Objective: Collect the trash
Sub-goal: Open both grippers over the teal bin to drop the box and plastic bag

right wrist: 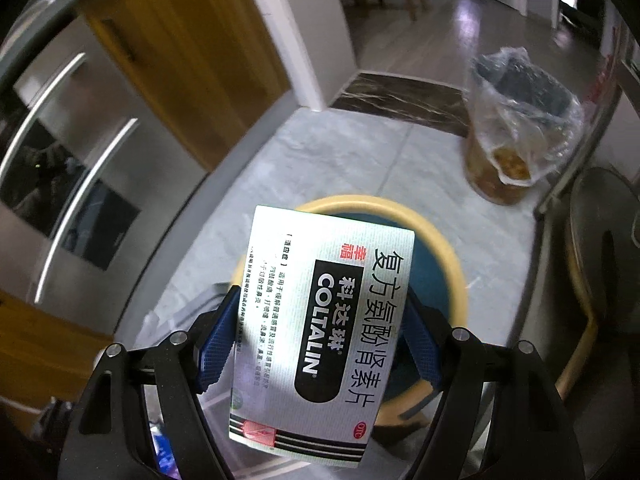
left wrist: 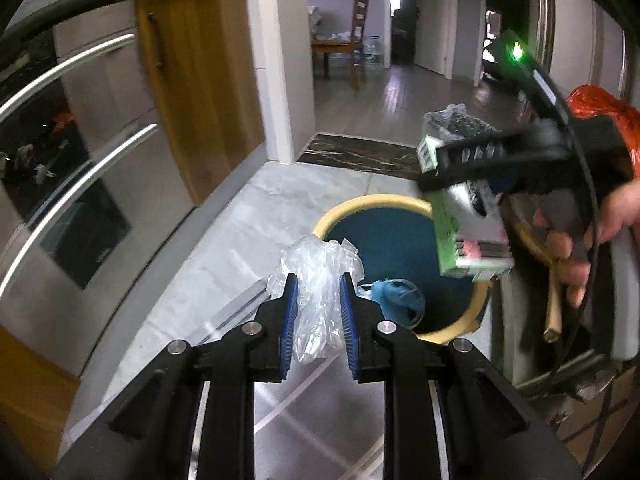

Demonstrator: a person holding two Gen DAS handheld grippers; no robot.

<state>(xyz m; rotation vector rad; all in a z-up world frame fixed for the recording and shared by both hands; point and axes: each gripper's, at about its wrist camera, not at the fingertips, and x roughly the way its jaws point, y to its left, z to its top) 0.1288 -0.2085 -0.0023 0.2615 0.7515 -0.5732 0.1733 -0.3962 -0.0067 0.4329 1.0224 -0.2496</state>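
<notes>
Left hand-held gripper (left wrist: 318, 308) pinches crumpled plastic wrap (left wrist: 316, 280); right hand-held gripper (right wrist: 320, 344), spread wide, clamps medicine box (right wrist: 320, 316). Both near yellow-rimmed bin (left wrist: 400, 240). Centre each over the opening before releasing.

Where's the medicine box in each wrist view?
Left wrist: medicine box at right of centre, clamped in the right hand-held gripper, above the bin's right side.
Right wrist: medicine box fills the lower centre, held between the blue pads, covering part of the bin.
Shared landmark: the yellow-rimmed bin on the grey floor.
</notes>
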